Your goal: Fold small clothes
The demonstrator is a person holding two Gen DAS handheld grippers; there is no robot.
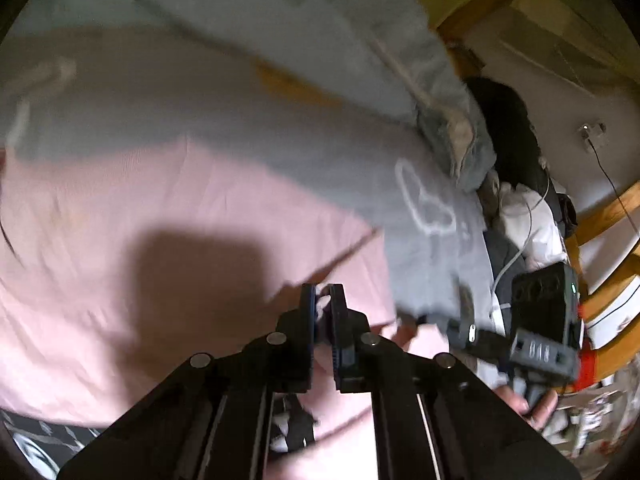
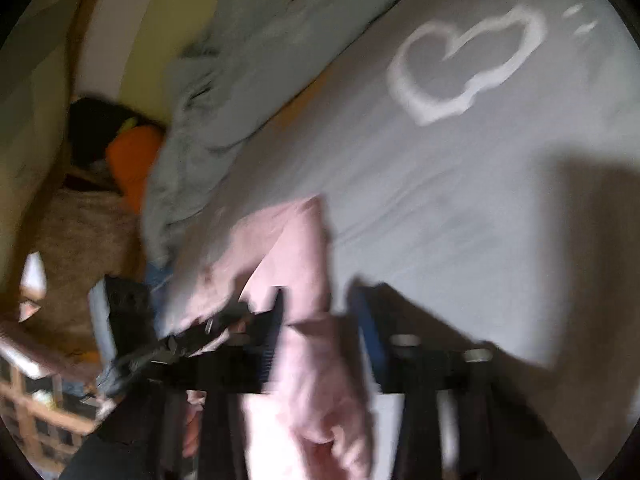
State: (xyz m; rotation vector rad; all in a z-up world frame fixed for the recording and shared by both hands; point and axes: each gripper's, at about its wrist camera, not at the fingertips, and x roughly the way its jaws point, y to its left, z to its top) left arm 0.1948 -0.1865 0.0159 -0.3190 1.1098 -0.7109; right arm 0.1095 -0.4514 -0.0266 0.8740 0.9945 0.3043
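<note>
With both the left gripper (image 1: pixel 324 300) and right gripper (image 2: pixel 320 304) pinched on the pink garment (image 1: pixel 160 216), we should lay it flat along the bed (image 2: pixel 460 200) edge, keeping it taut.

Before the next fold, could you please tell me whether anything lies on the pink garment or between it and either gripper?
Nothing visible does. The left gripper is shut on a pinch of the pink garment, which lies spread on the grey heart-print sheet. The right gripper has pink cloth between its fingers; blur hides whether they press it.
</note>
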